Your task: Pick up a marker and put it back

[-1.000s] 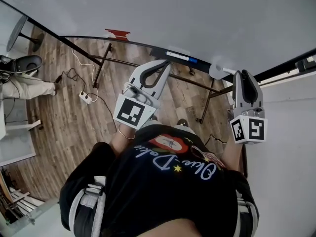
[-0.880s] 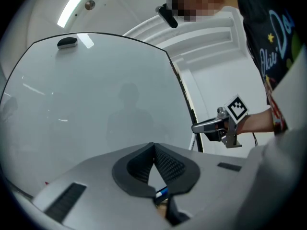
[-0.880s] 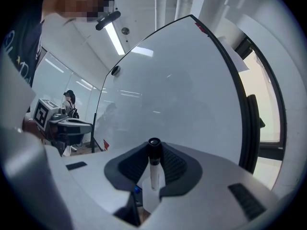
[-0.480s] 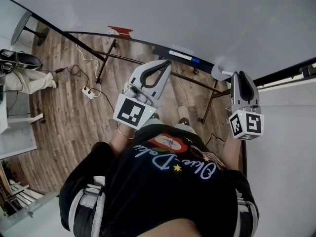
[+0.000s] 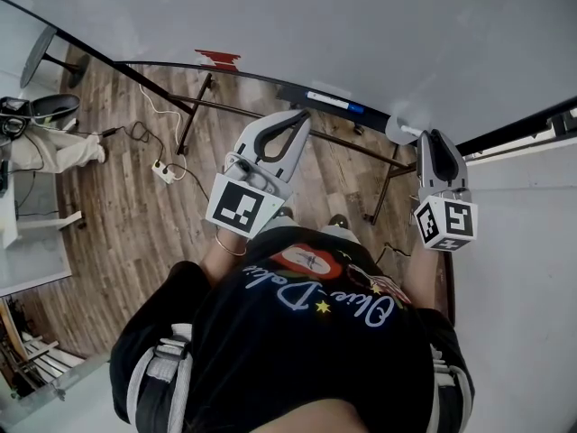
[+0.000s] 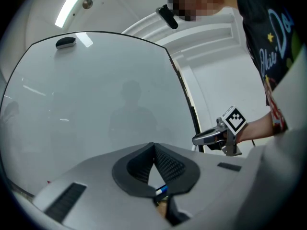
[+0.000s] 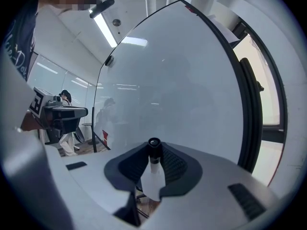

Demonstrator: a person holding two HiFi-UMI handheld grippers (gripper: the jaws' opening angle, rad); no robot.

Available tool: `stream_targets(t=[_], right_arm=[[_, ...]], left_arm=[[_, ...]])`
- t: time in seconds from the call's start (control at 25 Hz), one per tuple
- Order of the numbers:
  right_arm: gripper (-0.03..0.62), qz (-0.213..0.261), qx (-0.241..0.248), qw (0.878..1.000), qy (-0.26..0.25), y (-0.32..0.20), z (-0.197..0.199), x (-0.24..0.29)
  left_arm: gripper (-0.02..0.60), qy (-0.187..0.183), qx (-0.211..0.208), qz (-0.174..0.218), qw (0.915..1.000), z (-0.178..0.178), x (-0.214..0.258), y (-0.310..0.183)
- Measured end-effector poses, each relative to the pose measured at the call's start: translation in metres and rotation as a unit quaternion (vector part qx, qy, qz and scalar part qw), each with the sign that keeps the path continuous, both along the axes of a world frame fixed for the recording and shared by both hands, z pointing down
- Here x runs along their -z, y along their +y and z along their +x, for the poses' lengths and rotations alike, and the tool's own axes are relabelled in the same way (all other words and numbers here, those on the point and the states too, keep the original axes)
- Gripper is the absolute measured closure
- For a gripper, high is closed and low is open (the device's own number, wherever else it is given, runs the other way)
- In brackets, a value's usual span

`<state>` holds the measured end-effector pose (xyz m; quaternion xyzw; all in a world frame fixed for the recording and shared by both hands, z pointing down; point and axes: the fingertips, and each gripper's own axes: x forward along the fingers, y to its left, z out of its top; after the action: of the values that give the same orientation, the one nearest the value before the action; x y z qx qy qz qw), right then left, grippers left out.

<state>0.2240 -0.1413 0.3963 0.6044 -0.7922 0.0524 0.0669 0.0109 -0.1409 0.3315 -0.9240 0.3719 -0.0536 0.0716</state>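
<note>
A person stands at a glossy whiteboard (image 5: 361, 34) with a hand-held gripper in each hand. The right gripper (image 5: 431, 139) is clamped on a marker (image 7: 153, 174), whose white barrel lies along the jaws with its black cap pointing toward the board. That hold appears suited to carrying the pen rather than writing with it. The gripper sits just above the right end of the dark ledge (image 5: 297, 93) along the board's lower edge, which is probably where the marker belongs.

The left gripper (image 5: 302, 120) is level and off to the side, its jaws pressed together on nothing. This leaves the work to the other hand.

A second marker (image 5: 329, 100), white with a blue end, already lies on the ledge between the two grippers. Any put-down has to land beside it rather than on it. A small red object (image 5: 216, 59) sits at the ledge's left end. A pale round patch close to the right gripper's tip cannot be identified.

Below the board are the stand's metal legs (image 5: 185, 115) and a white power strip (image 5: 162, 171) with a trailing cable on the wood floor, all well clear of the hands. The board's black frame (image 7: 247, 109) runs close on the right.
</note>
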Motion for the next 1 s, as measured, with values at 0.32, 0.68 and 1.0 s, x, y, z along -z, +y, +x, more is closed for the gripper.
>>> stream_targets(t=[0.32, 0.68, 1.0], right_arm=[[0.522, -0.014, 0.000, 1.000, 0.003, -0.002, -0.001, -0.012], [0.522, -0.028, 0.000, 1.000, 0.008, -0.001, -0.004, -0.023], [0.522, -0.037, 0.001, 0.999, 0.015, -0.006, -0.007, -0.031]], left_arm=[[0.578, 0.002, 0.004, 0.000, 1.0000, -0.003, 0.001, 0.000], [0.578, 0.005, 0.003, 0.001, 1.0000, -0.005, 0.003, 0.004], [0.578, 0.005, 0.004, 0.002, 1.0000, -0.007, 0.004, 0.008]])
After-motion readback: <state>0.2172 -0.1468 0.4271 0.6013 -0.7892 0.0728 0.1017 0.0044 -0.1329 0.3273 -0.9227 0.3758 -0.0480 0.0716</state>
